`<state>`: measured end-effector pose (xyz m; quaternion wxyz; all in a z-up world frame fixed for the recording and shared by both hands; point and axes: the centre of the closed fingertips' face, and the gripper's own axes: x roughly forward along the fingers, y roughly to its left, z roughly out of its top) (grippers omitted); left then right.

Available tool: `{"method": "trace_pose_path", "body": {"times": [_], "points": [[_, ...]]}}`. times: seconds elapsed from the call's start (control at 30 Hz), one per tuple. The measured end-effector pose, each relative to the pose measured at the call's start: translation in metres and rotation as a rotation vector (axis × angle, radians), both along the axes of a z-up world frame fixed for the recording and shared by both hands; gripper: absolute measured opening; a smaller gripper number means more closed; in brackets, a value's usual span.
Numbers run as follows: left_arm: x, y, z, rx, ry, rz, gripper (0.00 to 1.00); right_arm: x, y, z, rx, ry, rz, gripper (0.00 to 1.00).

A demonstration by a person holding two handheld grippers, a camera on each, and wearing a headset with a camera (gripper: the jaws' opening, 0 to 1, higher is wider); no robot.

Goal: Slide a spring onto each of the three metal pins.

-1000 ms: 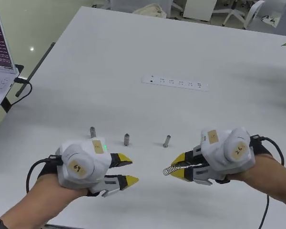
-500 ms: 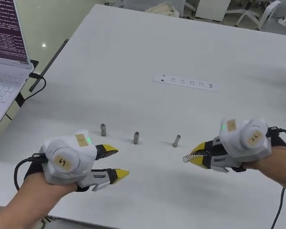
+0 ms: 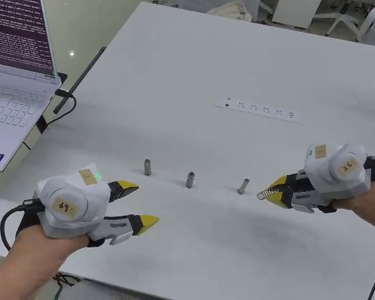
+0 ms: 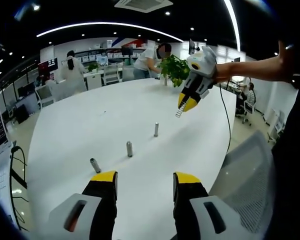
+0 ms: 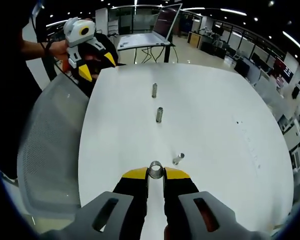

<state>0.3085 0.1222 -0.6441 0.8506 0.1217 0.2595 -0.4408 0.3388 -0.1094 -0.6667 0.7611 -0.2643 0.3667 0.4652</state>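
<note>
Three short metal pins stand in a row on the white table (image 3: 194, 75). The left pin (image 3: 147, 167) and the middle pin (image 3: 190, 180) look ribbed, as if each carries a spring. The right pin (image 3: 243, 186) is bare and smooth. My right gripper (image 3: 276, 190) is shut on a small spring (image 3: 263, 195) that sticks out past its yellow tips, just right of the bare pin. In the right gripper view the spring (image 5: 155, 169) sits between the jaws, with the bare pin (image 5: 178, 159) close ahead. My left gripper (image 3: 137, 203) is open and holds nothing, near the table's front edge.
A white power strip (image 3: 257, 109) lies beyond the pins. An open laptop (image 3: 12, 69) with a black cable (image 3: 62, 103) sits off the table's left side. A grey mesh chair back (image 5: 50, 150) is near the table's front edge.
The right gripper has carried the spring away from the front edge, up level with the bare pin on its right side. The left gripper has drifted left. The camera has shifted too.
</note>
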Motion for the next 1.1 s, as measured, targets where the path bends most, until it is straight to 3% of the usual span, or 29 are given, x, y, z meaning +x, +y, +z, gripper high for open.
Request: {"method": "trace_pose_path", "body": {"times": [0.4,1.1], "points": [[0.001,0.02,0.0,0.006,0.009,0.053,0.45,0.028,-0.008,-0.008,-0.013,0.013,-0.025,0.09],[0.002,0.041,-0.003,0.013,0.027,0.112,0.46,0.055,0.003,-0.036,-0.034,0.05,-0.043,0.09]]}}
